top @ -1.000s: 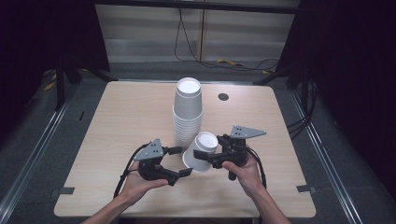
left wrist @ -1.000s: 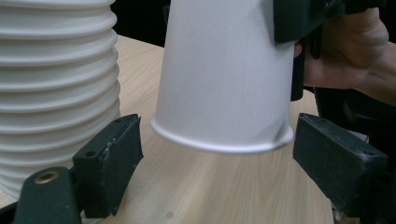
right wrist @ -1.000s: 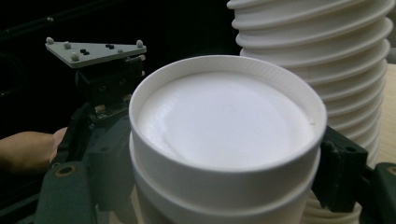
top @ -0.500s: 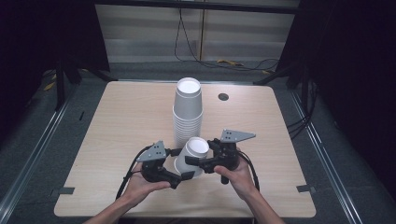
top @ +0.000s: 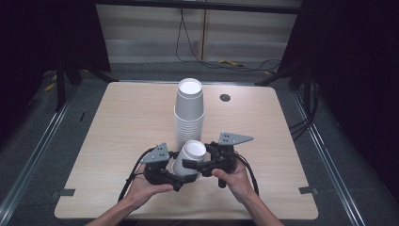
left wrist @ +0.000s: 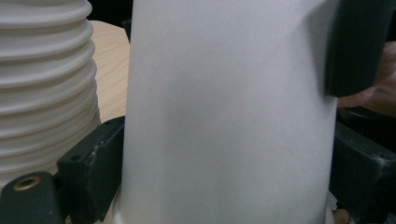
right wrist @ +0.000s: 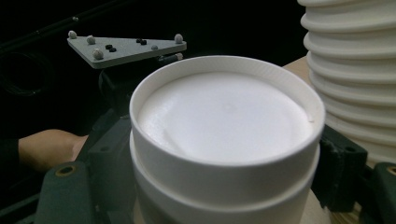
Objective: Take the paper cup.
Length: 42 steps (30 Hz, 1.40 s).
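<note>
High view: a white paper cup, upside down and tilted, sits between both grippers just before the cup stack on the counter; right gripper clamps it, left gripper jaws, just opened, flank it.

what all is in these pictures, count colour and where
stack of cups: one tall stack, white, upside down, standing mid-table behind the hands
held cups: two nested by the look of the right gripper view, white, between the two grippers in front of the stack
table: one, light wood, with a small dark round hole near its far edge
cables: several, dark and yellow, on the floor beyond the table
left gripper: one, black, fingers either side of the cups' wall, just been opening
right gripper: one, black, fingers either side of the cups near the rim
hands: two, holding the grippers at the near edge
</note>
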Available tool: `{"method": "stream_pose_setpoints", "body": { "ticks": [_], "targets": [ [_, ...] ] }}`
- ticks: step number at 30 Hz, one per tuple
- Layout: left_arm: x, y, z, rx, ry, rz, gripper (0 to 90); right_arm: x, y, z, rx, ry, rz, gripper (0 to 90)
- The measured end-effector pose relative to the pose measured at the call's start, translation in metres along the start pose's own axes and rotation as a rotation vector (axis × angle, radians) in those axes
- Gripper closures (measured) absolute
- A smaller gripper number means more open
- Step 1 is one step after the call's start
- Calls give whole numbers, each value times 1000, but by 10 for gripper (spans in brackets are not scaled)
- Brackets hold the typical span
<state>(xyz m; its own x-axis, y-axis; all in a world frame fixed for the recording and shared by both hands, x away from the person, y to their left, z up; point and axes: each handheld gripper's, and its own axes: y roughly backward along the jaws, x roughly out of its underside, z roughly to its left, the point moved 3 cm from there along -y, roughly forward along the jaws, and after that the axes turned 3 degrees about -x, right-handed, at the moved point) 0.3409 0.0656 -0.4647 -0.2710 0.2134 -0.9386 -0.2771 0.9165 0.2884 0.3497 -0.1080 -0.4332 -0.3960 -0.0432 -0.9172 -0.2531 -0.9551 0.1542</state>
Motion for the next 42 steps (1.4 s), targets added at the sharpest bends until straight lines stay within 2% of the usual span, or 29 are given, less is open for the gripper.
{"method": "stream_pose_setpoints", "body": {
  "ticks": [10, 17, 23, 25, 28, 34, 42],
  "targets": [
    [1, -5, -1, 0, 3, 5, 108, 2, -1, 1, 22, 10, -2, 219],
    [0, -1, -1, -1, -25, 15, 132, 2, 0, 1, 20, -2, -1, 213],
    [0, 0, -2, 2, -43, 39, 148, 3, 0, 1, 18, -12, 24, 187],
    [1, 0, -2, 12, -32, 36, 148, 3, 0, 1, 20, -12, 32, 170],
    [2, -1, -2, 15, -37, 51, 150, 4, -1, 2, 16, 0, 43, 140],
    [2, 2, -2, 13, -47, 71, 151, 1, 3, 2, 16, 18, 36, 140],
    [3, 9, 5, -3, -38, 96, 151, -1, 9, 0, 23, 27, 41, 139]
  ]
}}
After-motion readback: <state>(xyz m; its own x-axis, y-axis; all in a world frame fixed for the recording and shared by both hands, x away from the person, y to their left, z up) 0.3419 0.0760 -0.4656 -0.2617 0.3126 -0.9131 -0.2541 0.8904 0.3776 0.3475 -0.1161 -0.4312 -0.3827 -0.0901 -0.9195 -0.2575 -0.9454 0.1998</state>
